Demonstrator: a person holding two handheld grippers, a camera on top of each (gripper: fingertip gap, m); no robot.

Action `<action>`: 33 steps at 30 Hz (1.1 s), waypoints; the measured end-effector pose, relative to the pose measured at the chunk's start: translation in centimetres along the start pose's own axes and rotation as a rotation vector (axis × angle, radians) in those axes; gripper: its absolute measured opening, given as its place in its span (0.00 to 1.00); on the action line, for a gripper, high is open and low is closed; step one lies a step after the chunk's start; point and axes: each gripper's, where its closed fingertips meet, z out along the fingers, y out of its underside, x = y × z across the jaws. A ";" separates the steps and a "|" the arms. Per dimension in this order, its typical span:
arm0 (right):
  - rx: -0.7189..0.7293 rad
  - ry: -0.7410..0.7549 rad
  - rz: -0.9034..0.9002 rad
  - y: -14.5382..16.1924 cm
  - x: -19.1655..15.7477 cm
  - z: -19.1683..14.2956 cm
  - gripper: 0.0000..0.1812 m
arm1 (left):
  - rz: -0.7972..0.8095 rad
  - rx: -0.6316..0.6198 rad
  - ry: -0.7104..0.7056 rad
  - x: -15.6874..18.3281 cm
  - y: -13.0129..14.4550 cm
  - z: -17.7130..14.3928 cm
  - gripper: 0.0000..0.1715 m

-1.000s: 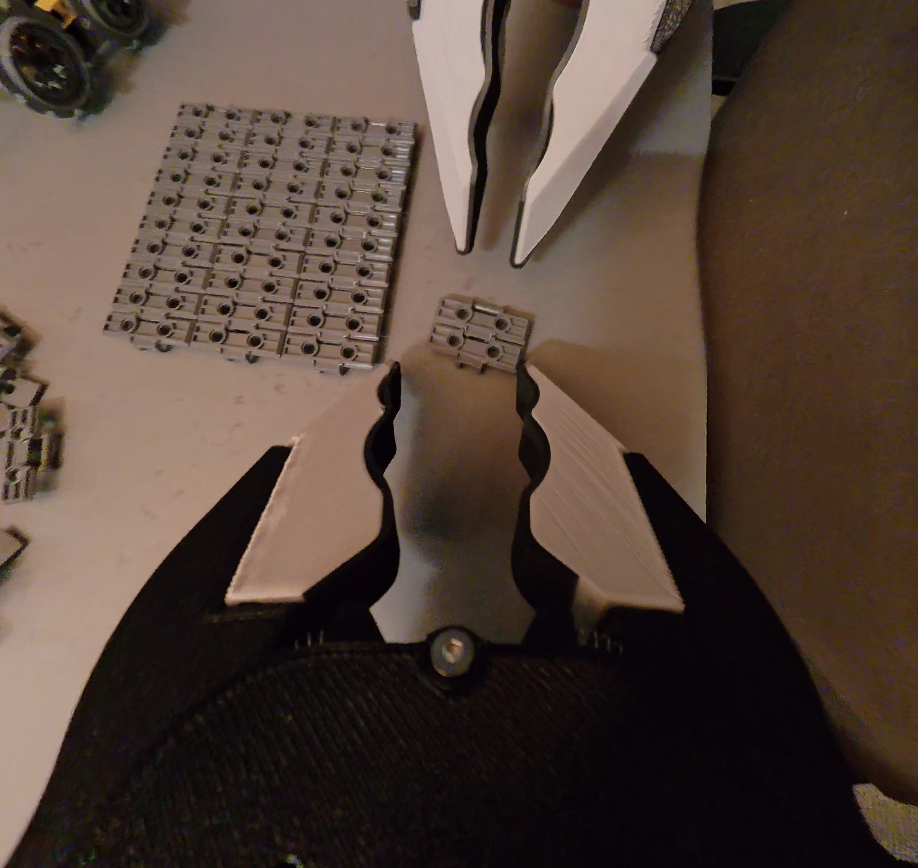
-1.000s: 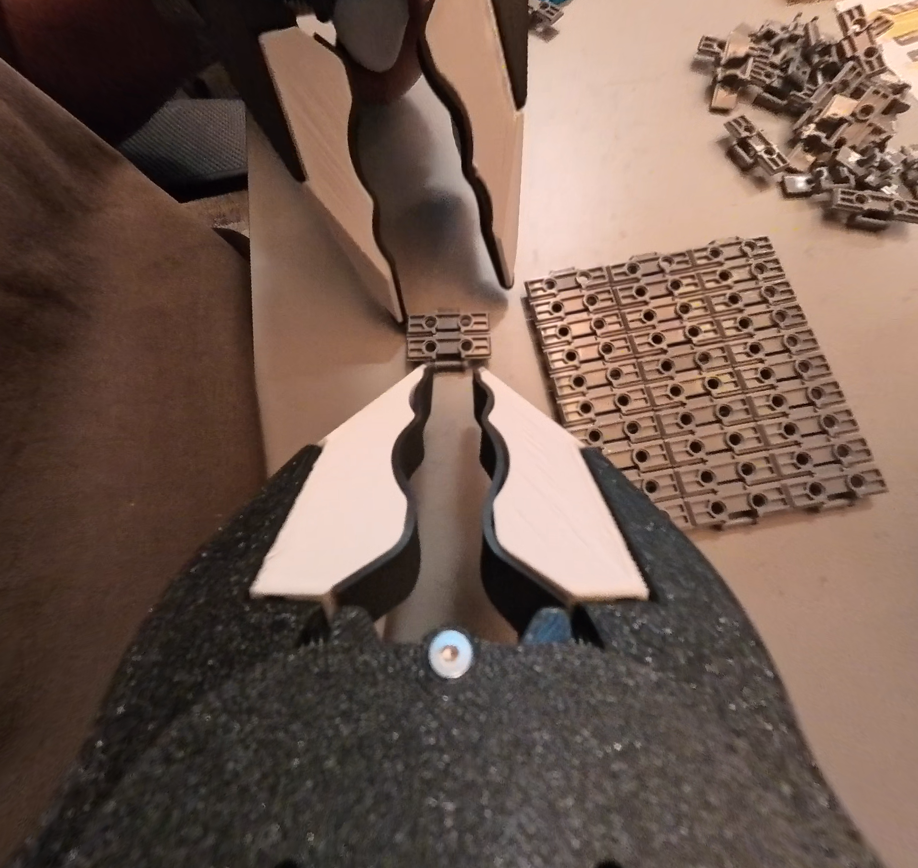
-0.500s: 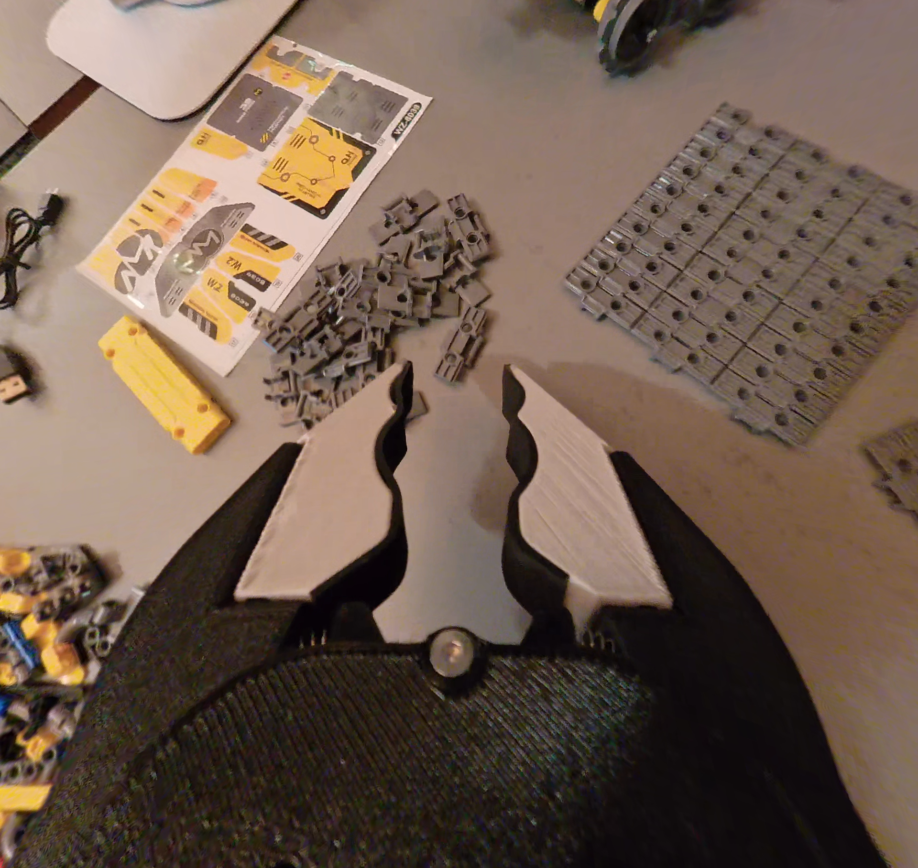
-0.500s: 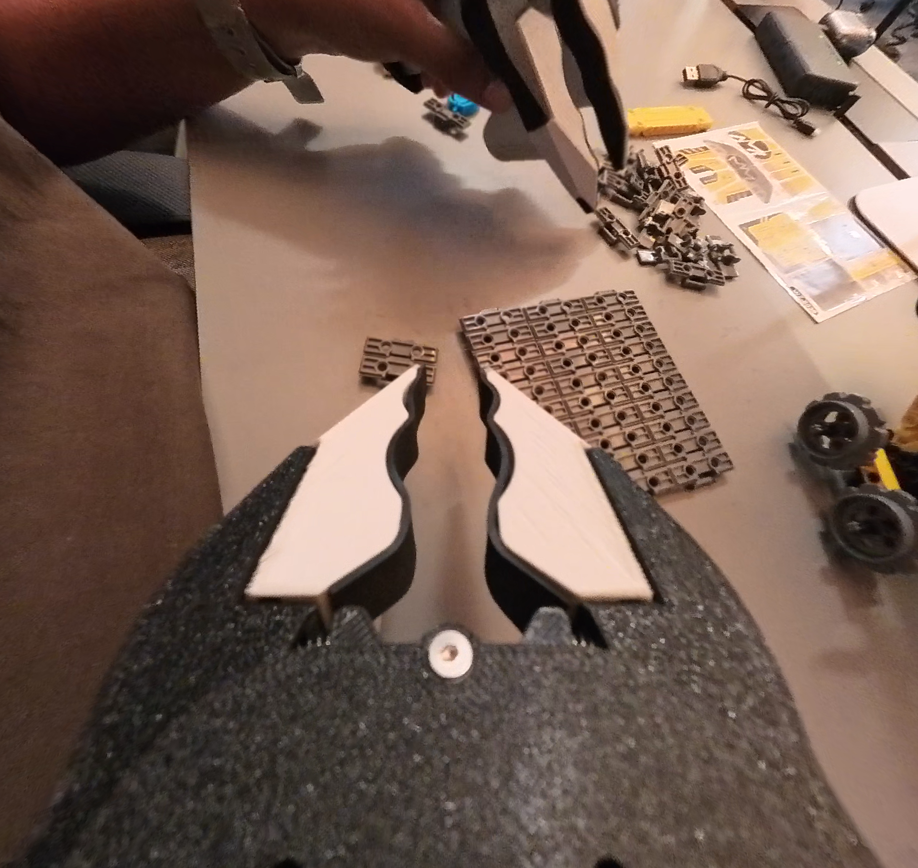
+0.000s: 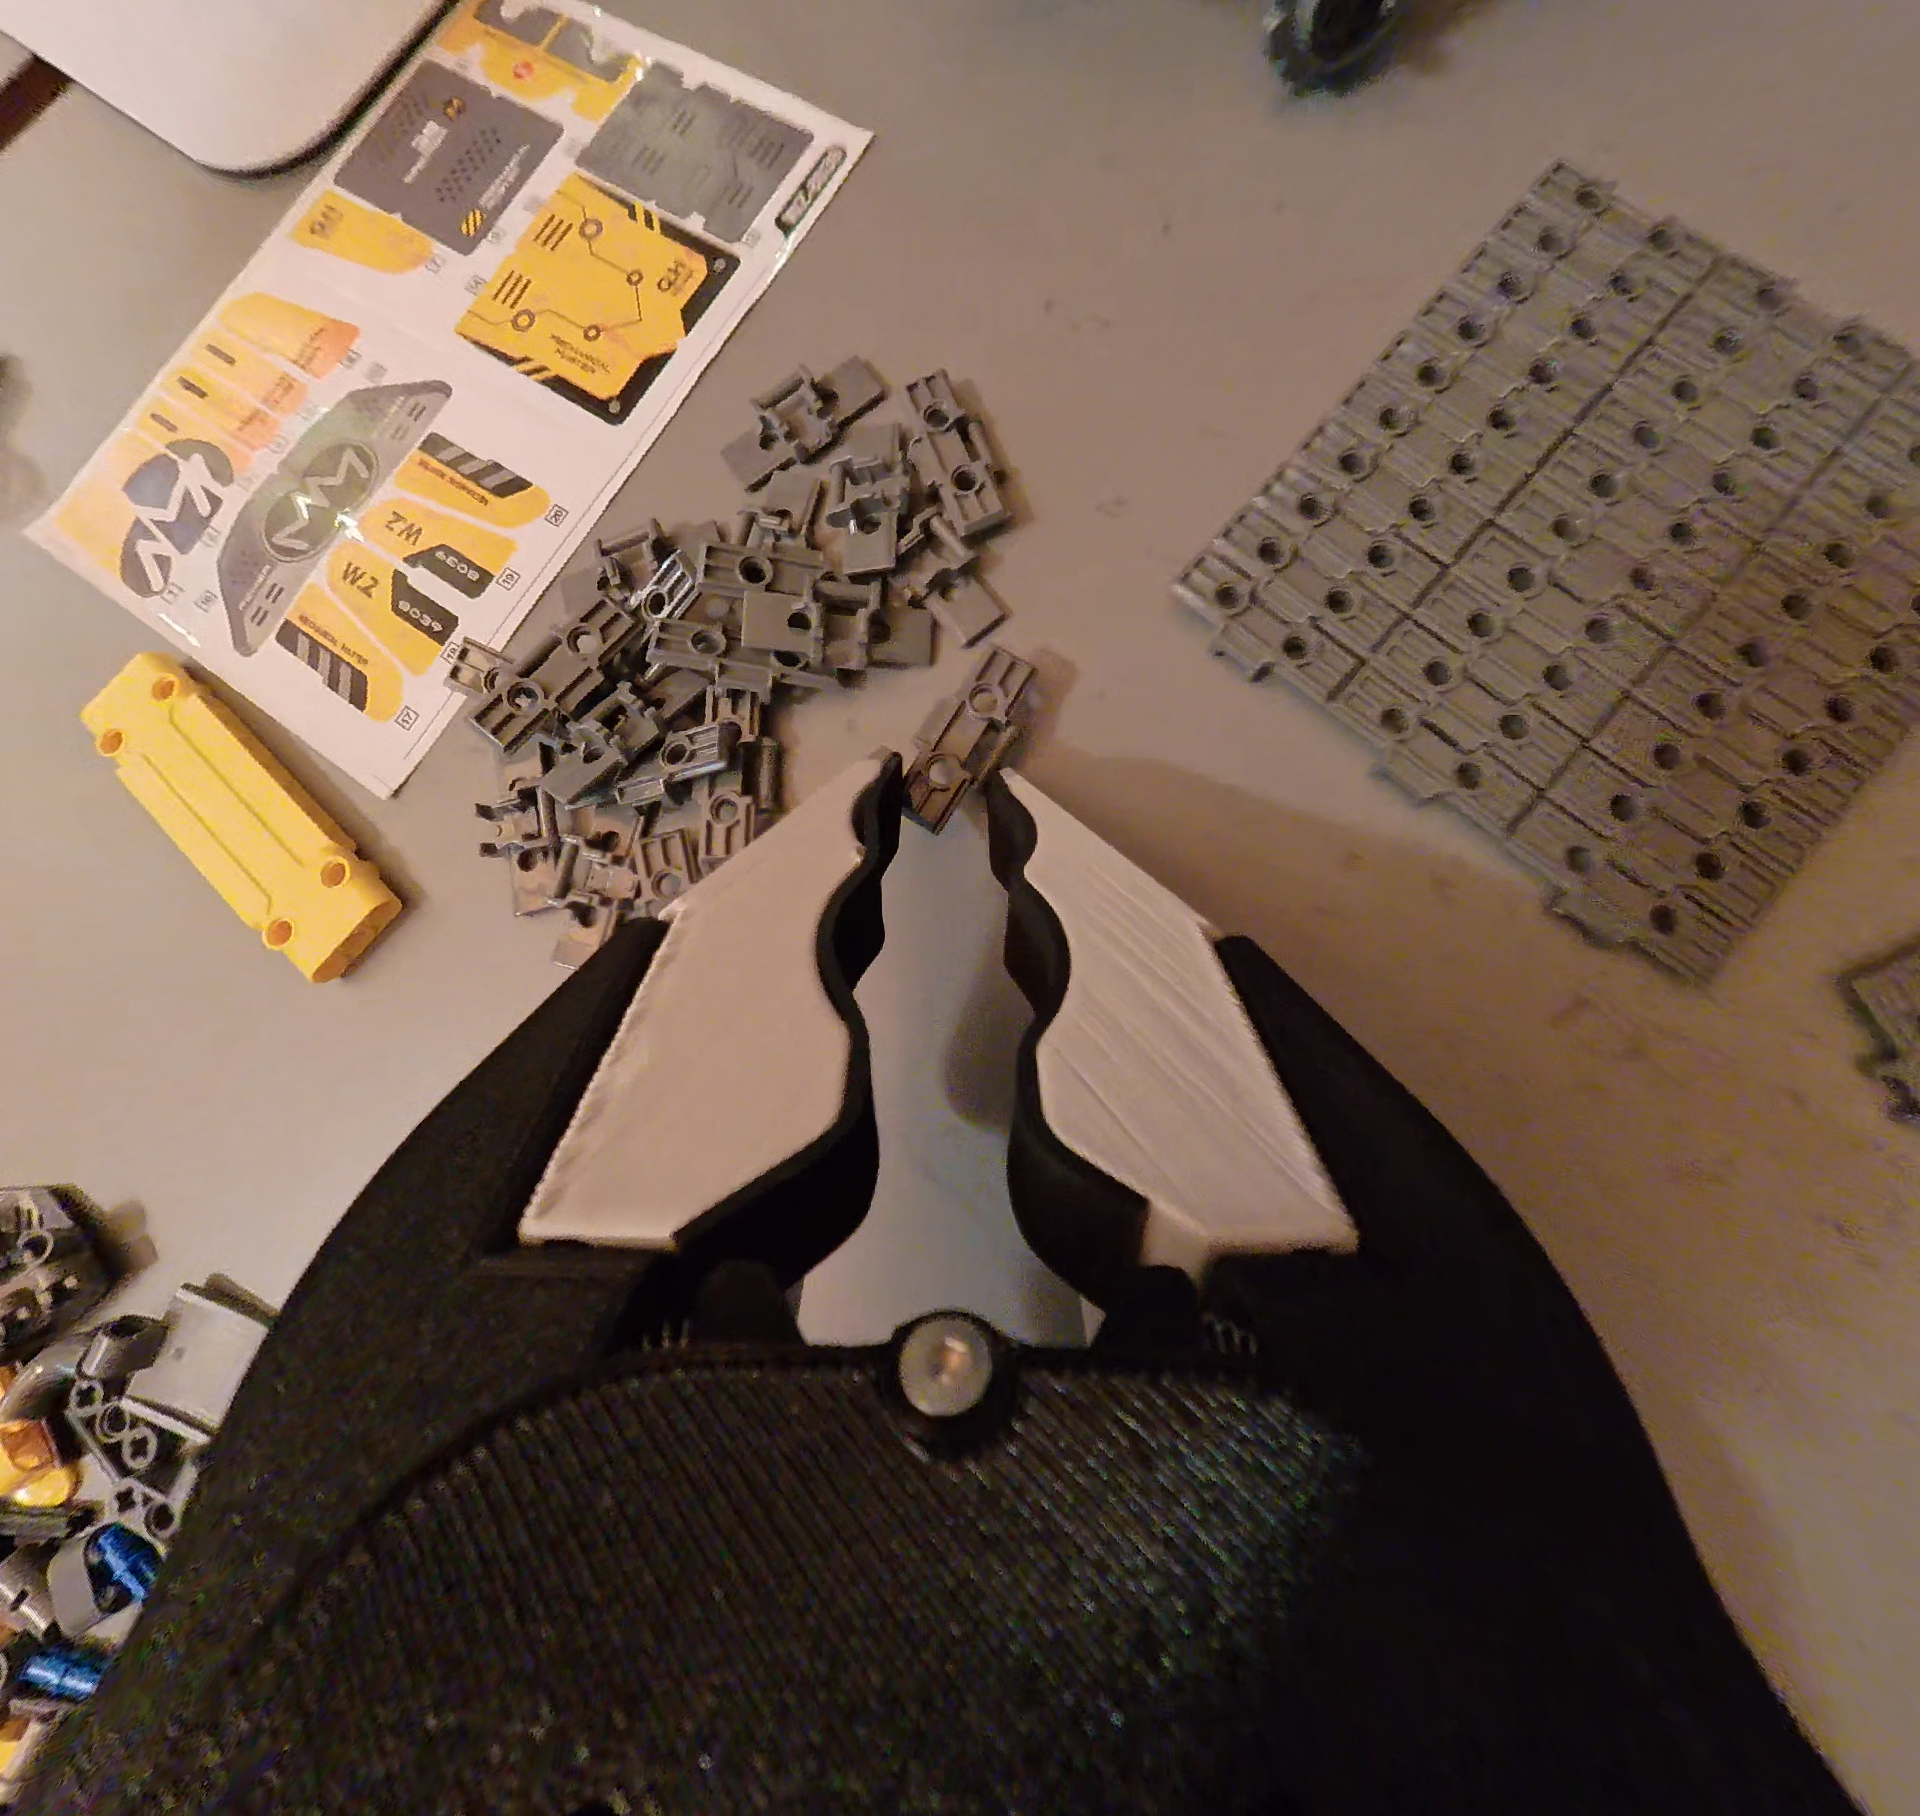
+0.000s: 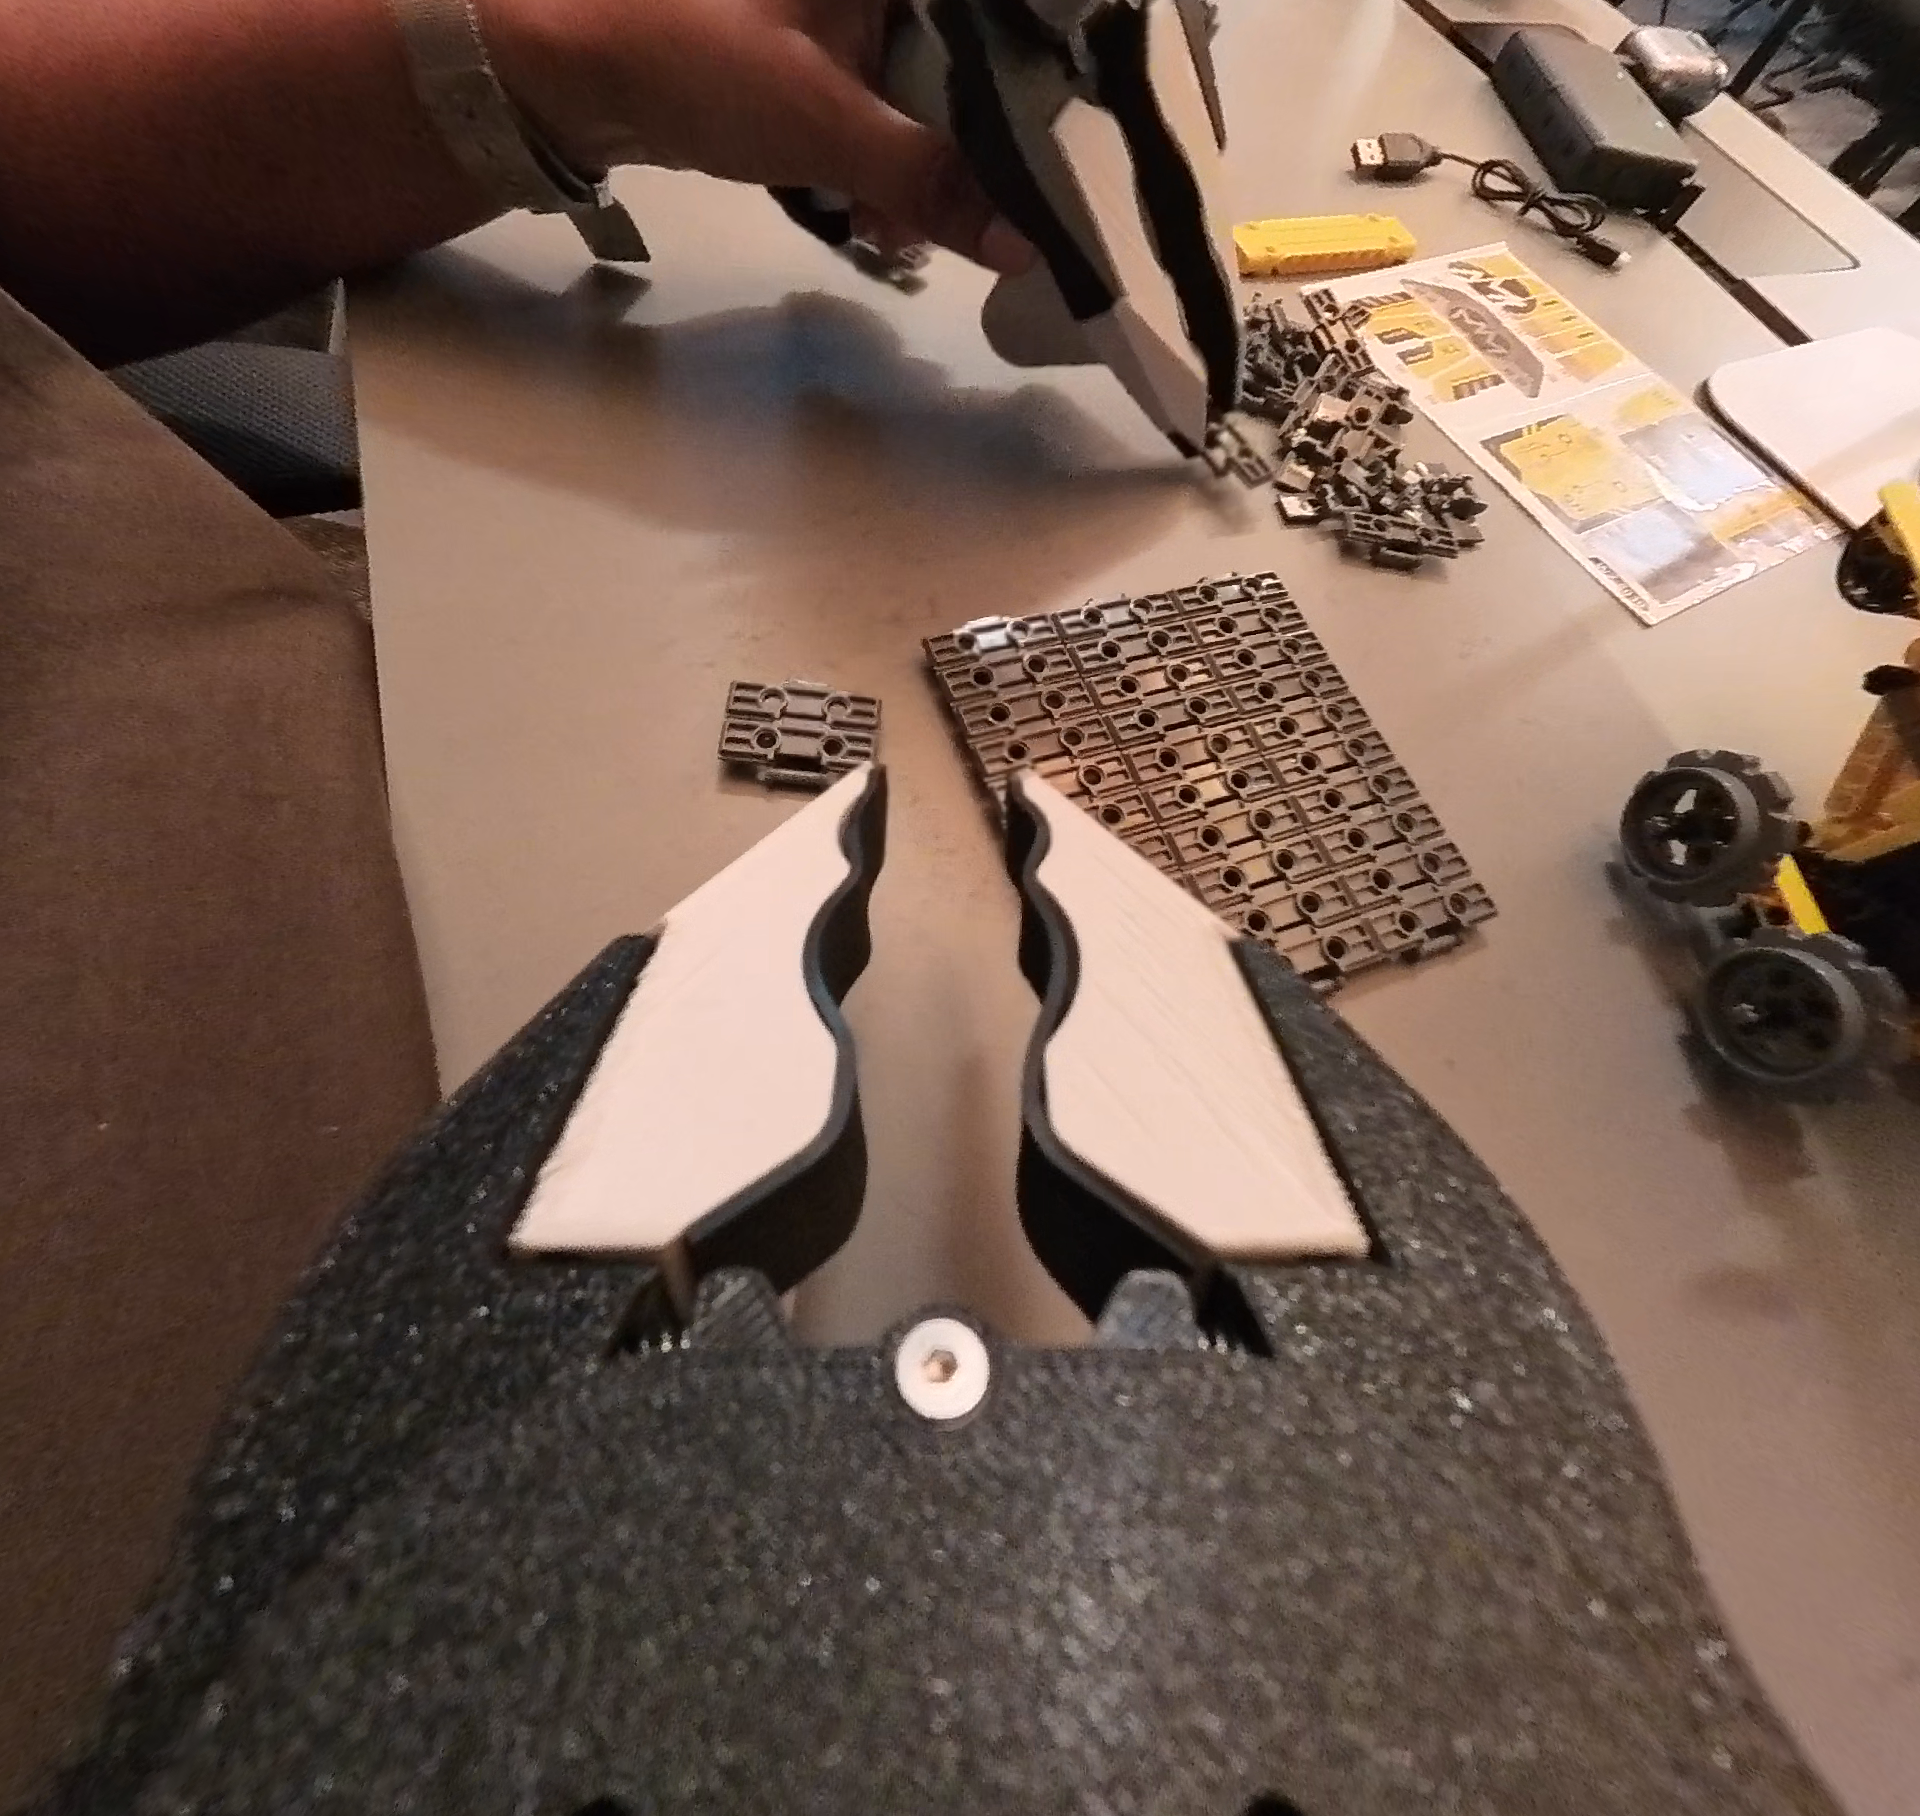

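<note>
Grey link (image 5: 968,736) half hidden between left tool (image 5: 940,798) tips.

Office or lab desk used as a model-building bench. Long grey desk (image 6: 644,561) carries a heap of loose grey links (image 5: 748,623), an assembled grey link mat (image 5: 1621,571), a sticker sheet (image 5: 436,364) and a yellow wheeled model (image 6: 1787,925) at its right edge. USB cable (image 6: 1496,182), black power brick (image 6: 1590,119) toward the far edge. Chair legs beyond.
</note>
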 end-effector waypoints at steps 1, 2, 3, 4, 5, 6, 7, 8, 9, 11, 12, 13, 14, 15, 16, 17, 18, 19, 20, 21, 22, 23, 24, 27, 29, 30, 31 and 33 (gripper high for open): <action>0.000 0.008 -0.002 0.0 0.1 -0.1 0.12 | 0.009 0.021 0.006 0.4 -0.3 -0.5 0.07; 0.000 0.017 -0.003 0.0 0.2 -0.2 0.12 | 0.028 0.049 0.021 1.0 -0.8 -1.1 0.07; 0.000 0.025 -0.002 0.0 0.4 -0.3 0.12 | 0.062 0.082 0.050 2.1 -1.3 -1.7 0.07; 0.001 0.033 0.000 0.0 0.5 -0.4 0.12 | 0.101 0.111 0.082 3.3 -1.7 -2.4 0.07; 0.003 0.038 0.005 -0.1 0.6 -0.5 0.13 | 0.144 0.133 0.114 4.6 -2.0 -3.0 0.07; 0.005 0.040 0.015 -0.1 0.8 -0.6 0.13 | 0.199 0.155 0.169 6.4 -2.2 -3.6 0.07; 0.006 0.043 0.028 -0.1 1.0 -0.7 0.13 | 0.263 0.177 0.237 8.5 -2.3 -4.2 0.08; 0.010 0.048 0.041 -0.1 1.2 -0.8 0.13 | 0.317 0.195 0.292 10.5 -2.4 -4.7 0.08; 0.014 0.054 0.052 0.0 1.5 -0.9 0.13 | 0.367 0.204 0.345 12.4 -2.3 -5.1 0.08; 0.021 0.060 0.076 0.0 1.8 -1.1 0.13 | 0.467 0.209 0.434 15.9 -1.7 -5.5 0.08; 0.023 0.060 0.087 0.0 1.8 -1.2 0.13 | 0.503 0.198 0.443 17.0 -1.4 -5.3 0.08; 0.026 0.057 0.095 0.0 1.7 -1.3 0.13 | 0.529 0.178 0.449 17.8 -1.1 -5.0 0.08; 0.027 0.051 0.102 0.0 1.6 -1.3 0.13 | 0.548 0.160 0.452 18.3 -0.7 -4.7 0.08; 0.023 0.044 0.105 0.1 1.3 -1.3 0.13 | 0.555 0.153 0.448 18.6 -0.6 -4.4 0.08; 0.015 0.035 0.103 0.3 1.0 -1.3 0.13 | 0.549 0.147 0.448 18.8 -0.5 -4.1 0.08; 0.004 0.026 0.099 0.5 0.6 -1.4 0.13 | 0.539 0.138 0.454 18.9 -0.3 -3.8 0.08; -0.008 0.014 0.095 0.8 0.3 -1.4 0.12 | 0.526 0.128 0.452 18.9 -0.2 -3.6 0.08; -0.017 -0.006 0.092 1.0 -0.2 -1.4 0.12 | 0.517 0.117 0.448 18.8 0.0 -3.4 0.08; -0.024 -0.039 0.093 1.2 -0.9 -1.5 0.12 | 0.508 0.105 0.443 18.7 0.2 -3.3 0.08; -0.027 -0.091 0.095 1.3 -1.8 -1.5 0.11 | 0.497 0.096 0.438 18.7 0.2 -3.2 0.08; -0.029 -0.151 0.100 1.4 -2.9 -1.5 0.09 | 0.487 0.090 0.433 18.7 0.3 -3.2 0.09; -0.038 -0.198 0.106 1.6 -3.8 -1.4 0.09 | 0.479 0.085 0.431 18.7 0.4 -3.2 0.09; -0.053 -0.223 0.110 1.9 -4.3 -1.2 0.09 | 0.471 0.080 0.433 18.8 0.5 -3.3 0.09; -0.122 -0.224 0.093 2.9 -4.5 -0.6 0.09 | 0.452 0.052 0.463 19.4 1.0 -3.5 0.16; -0.146 -0.213 0.081 3.2 -4.3 -0.4 0.10 | 0.437 0.022 0.493 19.8 1.5 -3.8 0.22; -0.158 -0.213 0.083 3.4 -4.2 -0.2 0.10 | 0.430 0.012 0.501 20.0 1.7 -3.9 0.23; -0.169 -0.215 0.086 3.5 -4.1 -0.1 0.10 | 0.427 0.006 0.509 20.1 1.8 -4.1 0.23; -0.191 -0.214 0.090 3.9 -4.0 0.0 0.11 | 0.417 0.003 0.526 20.3 1.9 -4.4 0.24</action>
